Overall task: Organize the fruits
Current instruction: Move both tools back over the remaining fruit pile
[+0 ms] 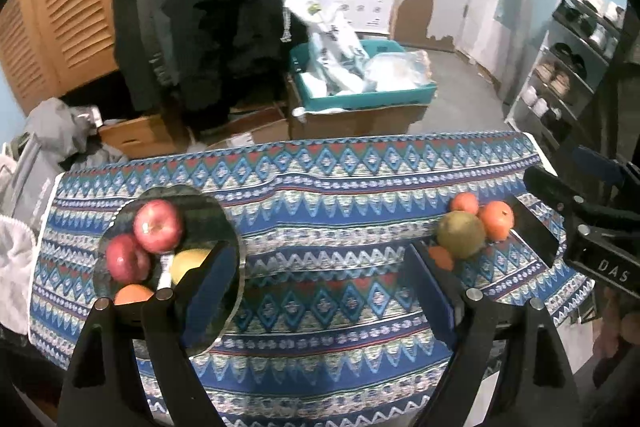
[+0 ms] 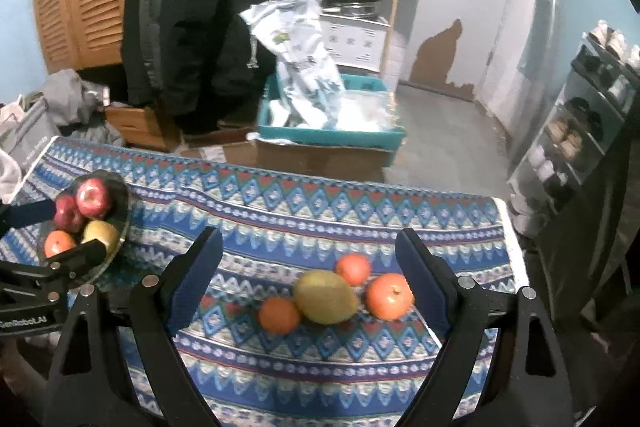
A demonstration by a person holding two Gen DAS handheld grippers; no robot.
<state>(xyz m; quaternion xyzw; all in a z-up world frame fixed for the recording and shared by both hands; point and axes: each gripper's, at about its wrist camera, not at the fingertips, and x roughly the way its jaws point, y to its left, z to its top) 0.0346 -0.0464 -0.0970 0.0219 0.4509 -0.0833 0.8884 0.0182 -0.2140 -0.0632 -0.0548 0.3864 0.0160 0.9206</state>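
- On the glass plate [image 2: 120, 223] at the left end of the tabletop [image 2: 320, 211] lie four fruits: two red apples [image 2: 93, 197], one yellow-green fruit [image 2: 100, 233] and one orange [image 2: 58, 243].
- Loose on the patterned cloth at the right end lie four more: a green-yellow pear-like fruit [image 2: 326, 297] in the middle, a small orange [image 2: 279, 315] touching its left side, another small orange [image 2: 353, 269] just behind it, and a larger orange fruit with a stem [image 2: 389, 295] just to its right.
- The loose group sits near the tabletop's right edge; between it and the plate the cloth is a broad open stretch.
- The far edge of the tabletop drops to a floor with cardboard boxes and a teal crate [image 2: 328, 135].
- The right tool [image 2: 310, 263] has its fingers wide apart, holding nothing, above the loose group; whether they touch anything is not clear.
- The left tool [image 1: 322, 259] is likewise spread wide and empty, its left finger [image 1: 208, 287] in front of the plate.
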